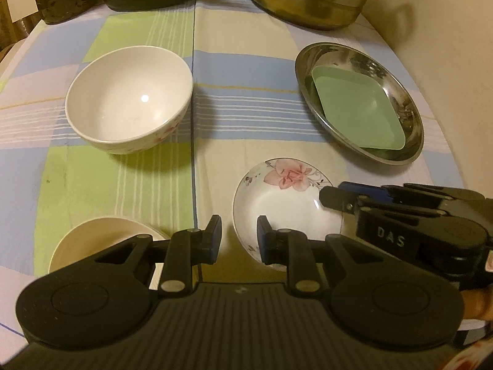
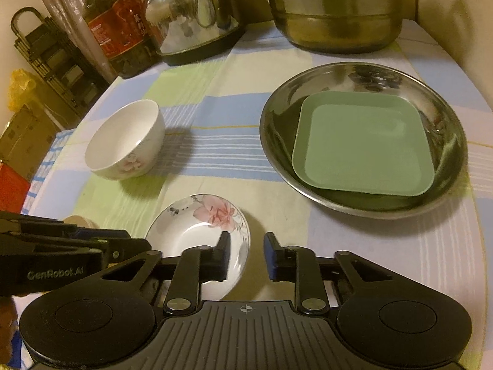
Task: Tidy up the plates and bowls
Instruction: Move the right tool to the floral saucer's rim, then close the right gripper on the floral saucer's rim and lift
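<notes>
A small flowered dish lies on the checked tablecloth at the near middle. My left gripper is open and empty, its fingers astride the dish's near-left rim. My right gripper is open and empty, its fingers astride the dish's right rim; it also shows in the left wrist view over the dish's right side. A white flowered bowl stands to the left. A green square plate lies inside a steel plate at the right. A cream bowl sits near left.
A large steel pot, a kettle and an oil bottle stand along the back. The wall runs close on the right. Boxes and a rack stand beyond the table's left edge.
</notes>
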Motion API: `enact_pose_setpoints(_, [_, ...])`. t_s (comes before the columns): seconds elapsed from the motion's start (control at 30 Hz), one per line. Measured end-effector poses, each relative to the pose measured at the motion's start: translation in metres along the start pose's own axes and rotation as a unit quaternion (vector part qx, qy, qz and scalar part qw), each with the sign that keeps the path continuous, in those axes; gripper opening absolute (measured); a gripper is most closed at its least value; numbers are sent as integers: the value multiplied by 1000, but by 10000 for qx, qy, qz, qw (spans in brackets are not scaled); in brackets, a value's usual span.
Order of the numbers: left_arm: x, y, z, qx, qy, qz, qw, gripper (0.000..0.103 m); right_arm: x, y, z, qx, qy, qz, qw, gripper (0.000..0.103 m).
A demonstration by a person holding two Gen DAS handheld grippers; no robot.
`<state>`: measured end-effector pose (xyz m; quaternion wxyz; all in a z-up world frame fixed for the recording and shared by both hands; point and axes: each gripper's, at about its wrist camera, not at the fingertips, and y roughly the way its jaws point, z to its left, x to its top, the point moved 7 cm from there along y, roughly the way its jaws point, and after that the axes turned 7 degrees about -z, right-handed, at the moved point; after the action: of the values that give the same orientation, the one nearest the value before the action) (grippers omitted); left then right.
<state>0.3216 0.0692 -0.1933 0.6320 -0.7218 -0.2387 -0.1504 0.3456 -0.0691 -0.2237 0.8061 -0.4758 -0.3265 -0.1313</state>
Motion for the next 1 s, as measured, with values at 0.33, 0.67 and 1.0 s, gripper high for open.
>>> enact_pose_setpoints(0.33, [0,7,2,-87,3,54,9999,21,1,2,-4,-64,160,-82,9998,3])
enact_pose_setpoints(0.67, [-1,17,-13,-332,55,179,9993,21,-11,-20,-22,-373,715,-83,9967,3])
enact_pose_setpoints(1.0, [2,33,-24,-422,143,316,9985,12,-12,-26,-29,-350,986,-59,9945,3])
